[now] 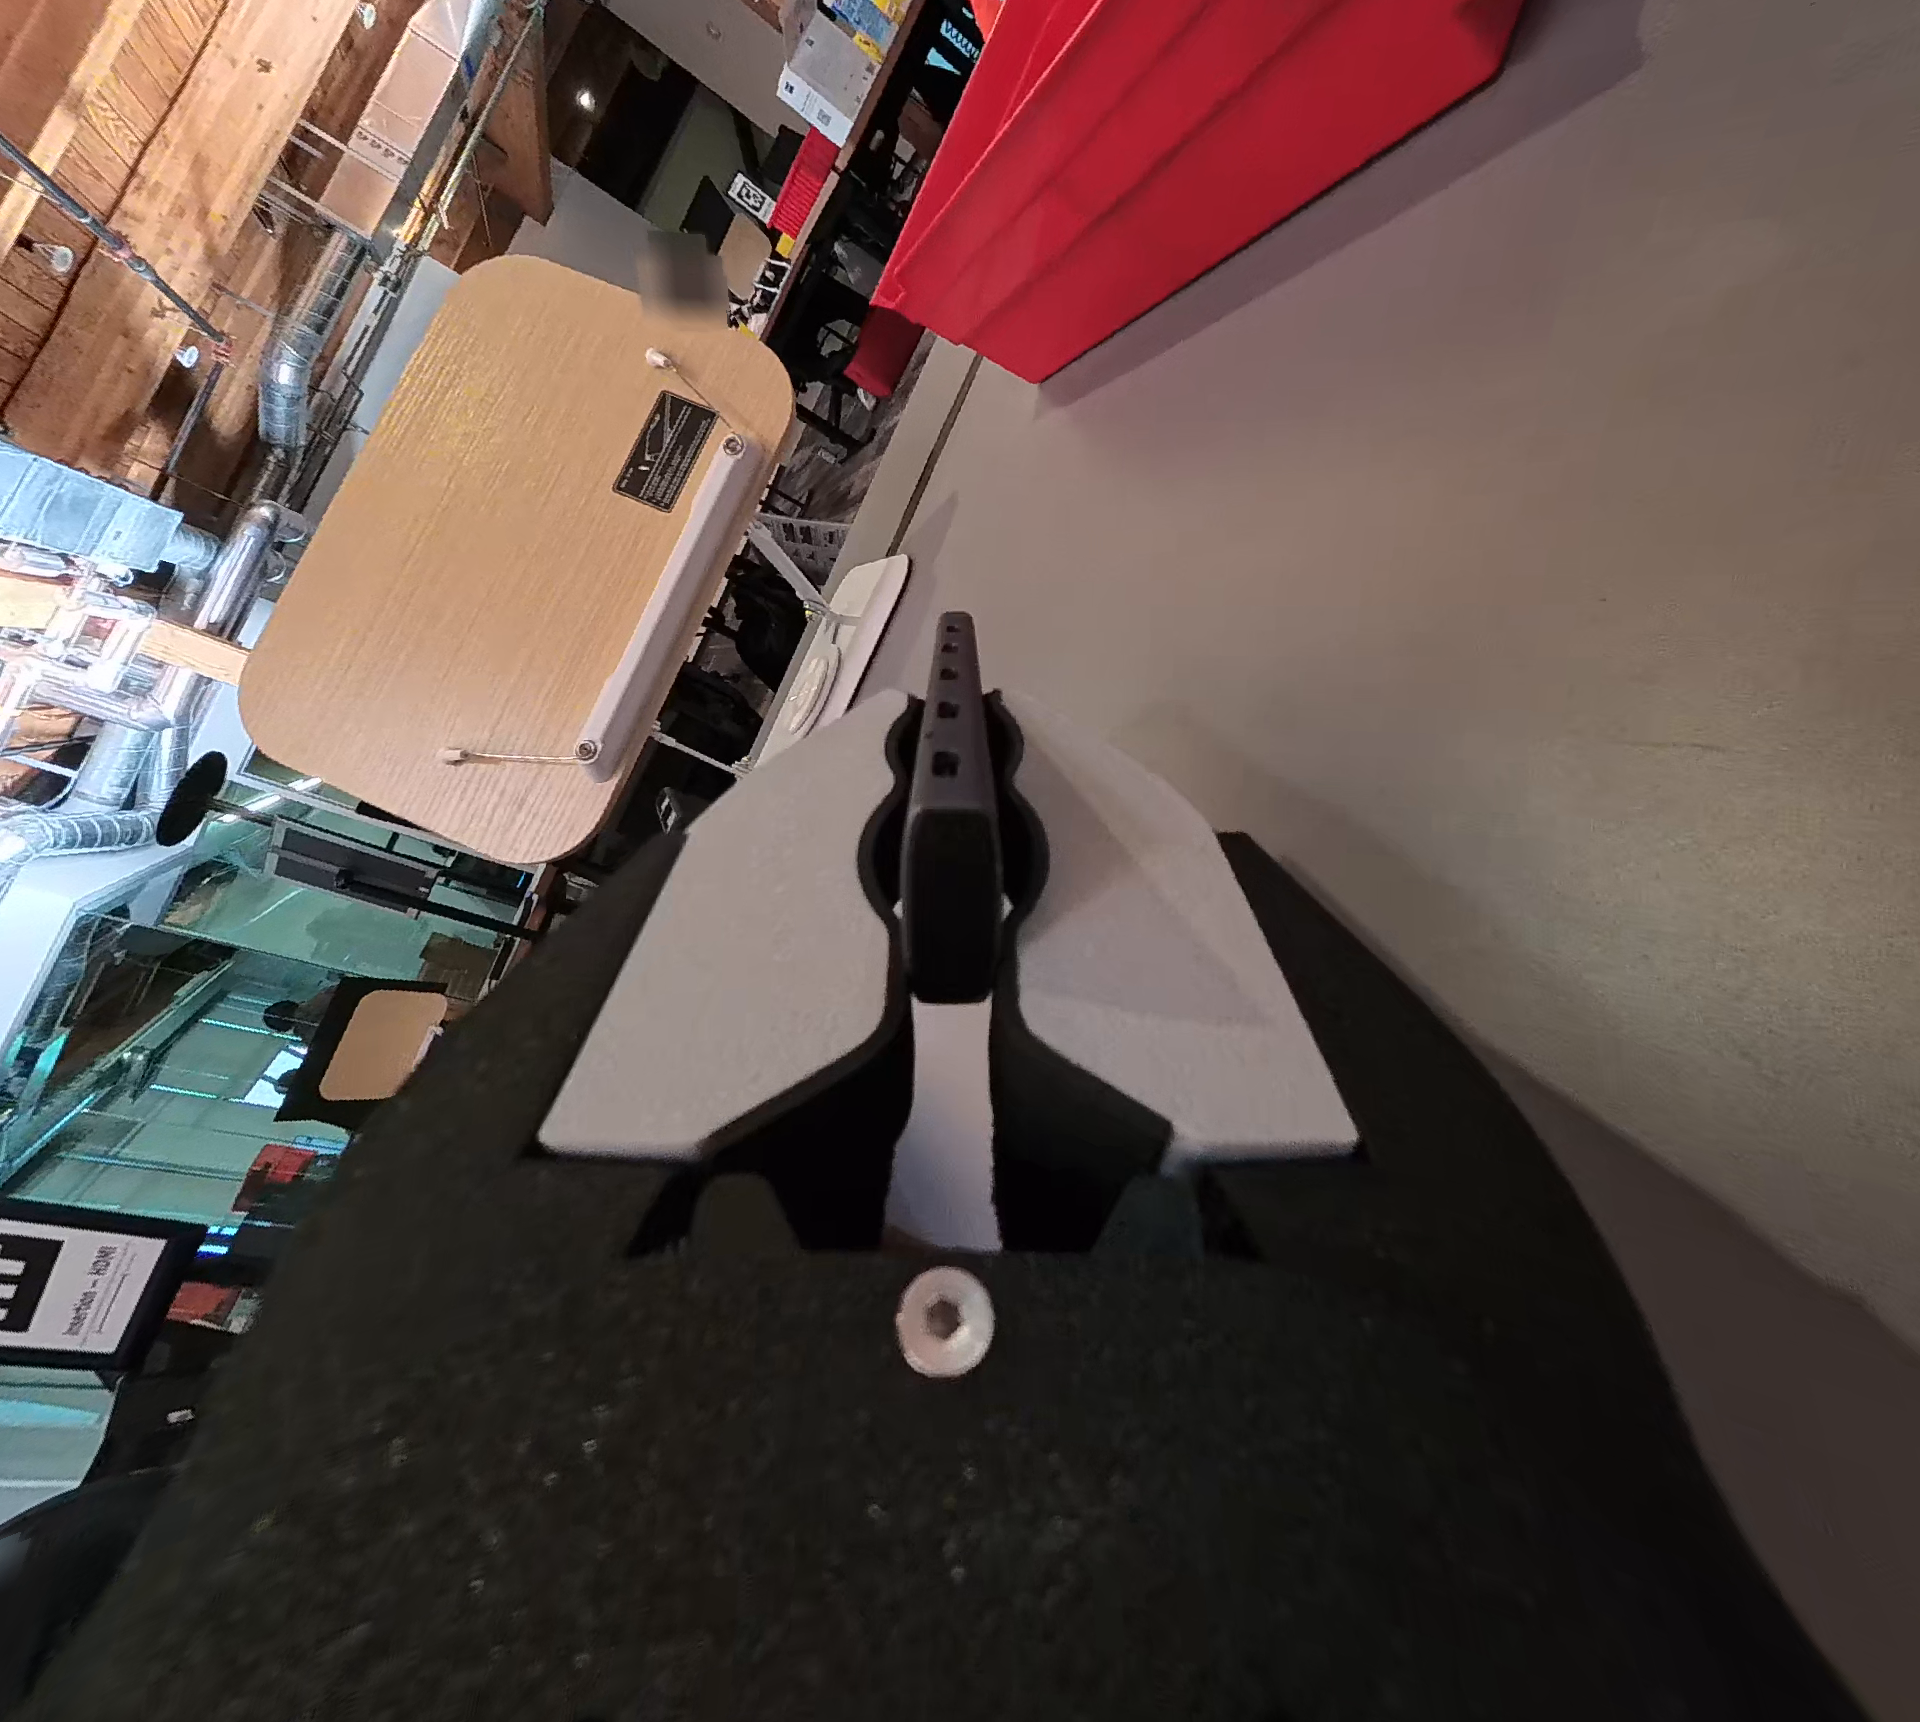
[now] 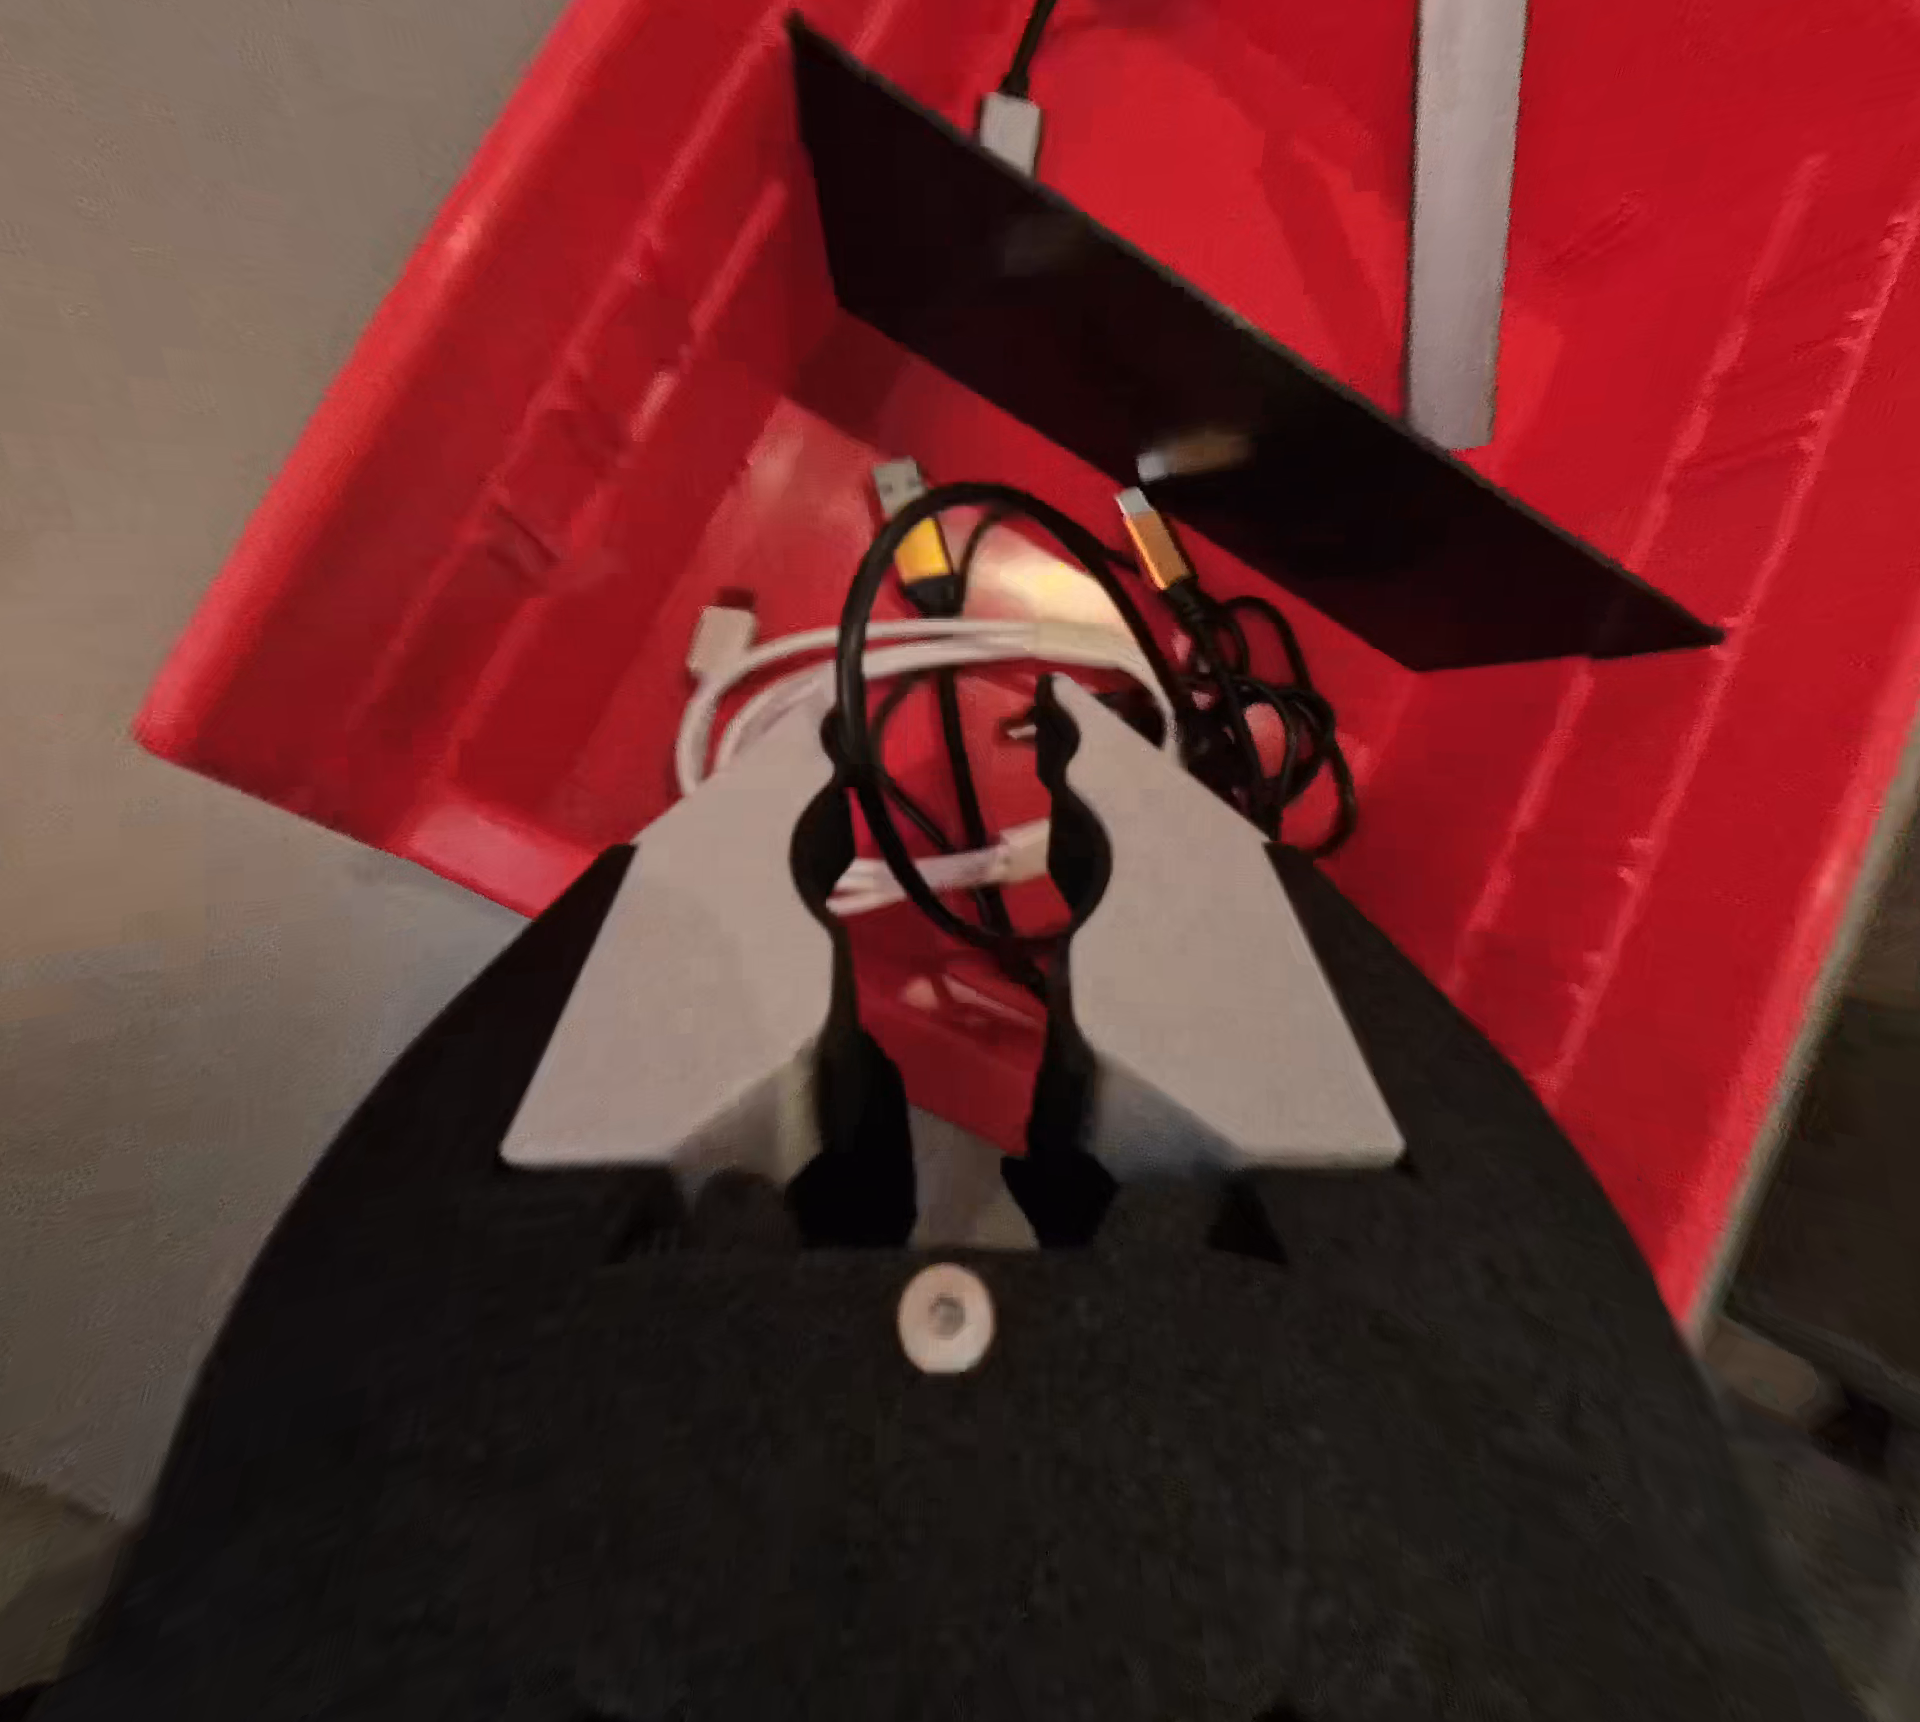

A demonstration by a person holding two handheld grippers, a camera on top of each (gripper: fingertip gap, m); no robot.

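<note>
My left gripper [image 1: 951,722] is shut on a slim dark grey hub [image 1: 956,664], held edge-on with its row of small ports pointing forward, above the grey table [image 1: 1455,633]. My right gripper [image 2: 940,716] is open, reaching into a red bin [image 2: 520,425]. Its fingers straddle a tangle of cables: a black cable loop [image 2: 854,623], a coiled white cable [image 2: 790,654] and orange-sleeved plugs [image 2: 920,555]. I cannot tell whether the fingers touch the cables. A black divider [image 2: 1143,384] crosses the bin. Behind it lies a light grey hub [image 2: 1465,197] with a black lead.
In the left wrist view the red bins [image 1: 1195,114] stand on the table ahead to the right. A wooden board with a white bar [image 1: 499,571] stands beyond the table edge, and a small white plate-like thing [image 1: 868,612] sits near that edge. Shelving fills the background. My hands' fingertips stand some 35 cm from each other.
</note>
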